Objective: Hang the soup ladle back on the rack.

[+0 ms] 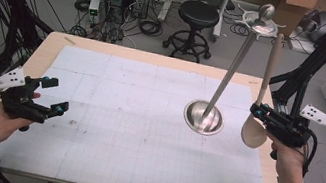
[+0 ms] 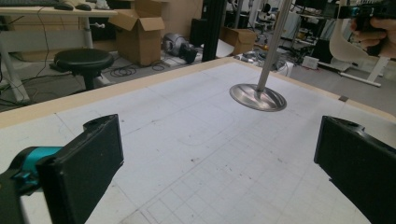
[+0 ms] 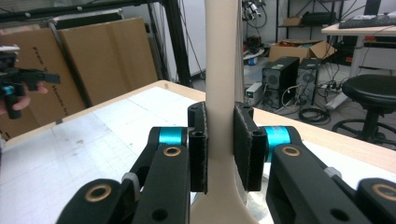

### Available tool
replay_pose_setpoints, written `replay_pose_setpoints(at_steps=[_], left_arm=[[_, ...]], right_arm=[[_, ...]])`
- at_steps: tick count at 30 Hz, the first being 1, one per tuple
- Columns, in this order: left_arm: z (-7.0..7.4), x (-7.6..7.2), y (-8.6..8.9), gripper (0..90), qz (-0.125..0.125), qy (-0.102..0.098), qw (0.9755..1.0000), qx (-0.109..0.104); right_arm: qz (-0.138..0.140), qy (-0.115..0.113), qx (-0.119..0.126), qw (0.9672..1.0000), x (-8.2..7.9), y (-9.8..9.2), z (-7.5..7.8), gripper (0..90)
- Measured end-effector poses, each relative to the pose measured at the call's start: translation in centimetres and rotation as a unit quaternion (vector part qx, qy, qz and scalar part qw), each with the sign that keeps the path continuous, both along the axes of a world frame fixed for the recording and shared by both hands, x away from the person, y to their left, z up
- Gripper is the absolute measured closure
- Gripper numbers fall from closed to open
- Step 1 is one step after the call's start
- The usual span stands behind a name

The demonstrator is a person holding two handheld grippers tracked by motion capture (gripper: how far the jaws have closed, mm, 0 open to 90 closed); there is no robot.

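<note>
At the left of the high view, the left tool [image 1: 51, 96] is held low over the near left part of the worktop [image 1: 128, 161], its jaws spread wide with nothing between them; the gridded sheet can be seen through the gap in the left gripper view. It lies well apart from everything else.

Right of centre, a steel ladle [image 1: 208, 113] rests with its bowl on the sheet and its long handle leaning up and away toward the far right.

Farther right, at the worktop's right edge, the right tool [image 1: 258, 111] is seen pinching a pale spoon [image 1: 263, 94]. In the right gripper view both pads are pressed against the spoon's neck [image 3: 220, 116], just above where it widens. The spoon's long axis stands close to upright: the handle rises above the jaws, the bowl [image 1: 253, 133] hangs below them, clear of the sheet.

The ladle's bowl lies to the left of the held spoon, near but not touching, and the right hand is by far the nearer one. Any setting down would probably be made leftward and downward.

The spoon appears cream-coloured, matte and smooth, with a slender rounded handle and a broad shallow bowl.
</note>
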State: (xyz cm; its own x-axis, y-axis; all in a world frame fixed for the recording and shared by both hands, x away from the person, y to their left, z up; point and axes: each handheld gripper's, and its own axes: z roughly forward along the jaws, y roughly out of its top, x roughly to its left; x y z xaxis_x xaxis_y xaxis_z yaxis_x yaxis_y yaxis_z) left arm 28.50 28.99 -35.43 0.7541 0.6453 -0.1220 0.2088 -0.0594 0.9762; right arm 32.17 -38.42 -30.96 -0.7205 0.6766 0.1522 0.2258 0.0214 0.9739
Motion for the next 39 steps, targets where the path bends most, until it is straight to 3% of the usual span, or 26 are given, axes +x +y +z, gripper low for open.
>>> replay_pose_setpoints(at_steps=[12,20,30,39], left_arm=[[0.0,0.0,0.0,1.8,-0.001,-0.001,1.0000,-0.001],[0.1,-0.1,0.1,1.8,-0.001,-0.002,1.0000,-0.003],[0.1,-0.1,0.1,1.8,-0.002,-0.002,1.0000,-0.003],[0.1,-0.1,0.3,1.7,-0.001,-0.004,1.0000,-0.005]], right_arm=[[-0.023,0.004,-0.028,0.9993,1.6,2.5,-0.4,77.5],[-0.037,-0.001,-0.030,0.9989,2.4,3.7,-0.7,77.4],[-0.066,-0.010,-0.042,0.9969,2.5,4.1,-0.7,75.4],[-0.080,-0.025,-0.047,0.9954,1.9,4.3,-0.6,46.3]])
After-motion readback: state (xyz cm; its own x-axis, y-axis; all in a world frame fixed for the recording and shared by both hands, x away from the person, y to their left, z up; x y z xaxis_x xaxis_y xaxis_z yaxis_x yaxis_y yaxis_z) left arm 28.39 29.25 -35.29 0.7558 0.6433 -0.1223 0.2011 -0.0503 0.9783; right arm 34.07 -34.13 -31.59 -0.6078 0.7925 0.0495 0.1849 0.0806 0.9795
